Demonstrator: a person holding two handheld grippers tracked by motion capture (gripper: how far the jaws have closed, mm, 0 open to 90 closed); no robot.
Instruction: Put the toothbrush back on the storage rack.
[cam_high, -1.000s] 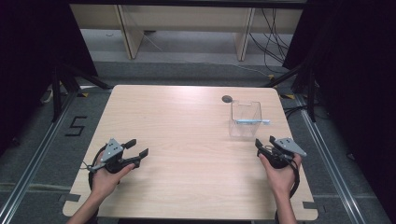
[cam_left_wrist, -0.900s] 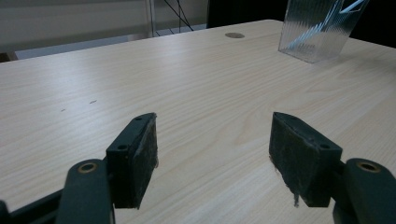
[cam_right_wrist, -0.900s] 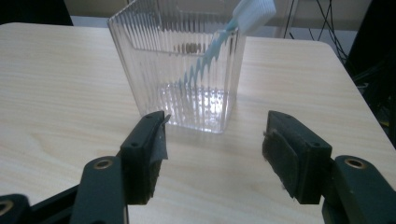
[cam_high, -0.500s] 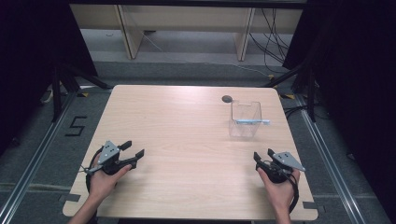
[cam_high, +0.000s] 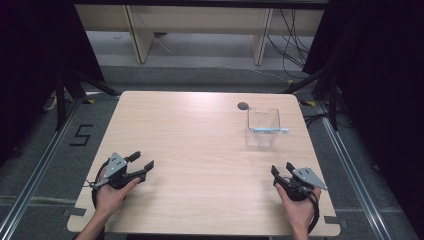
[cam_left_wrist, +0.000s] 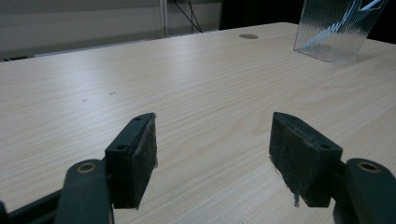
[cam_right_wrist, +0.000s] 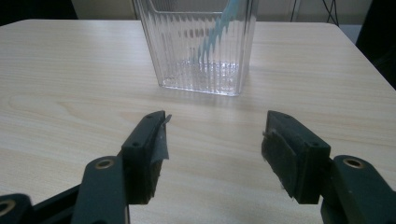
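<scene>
The table (cam_high: 200, 150) is pale, light-brown wood with fine straight grain. Toward its far right corner stands a clear container (cam_high: 262, 127) with ribbed, vertically striped walls; a light blue stick (cam_high: 270, 131) lies across its rim. Just beyond the container, a small dark grey disc (cam_high: 243, 105) sits in the tabletop. Both the left gripper (cam_high: 141, 164) and the right gripper (cam_high: 281, 170) are black with grey top plates.

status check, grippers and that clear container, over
Left gripper open, empty, low over table. Right gripper open, empty, facing the clear ribbed container. Light blue stick leaning inside it. Nothing between right gripper and container.
</scene>
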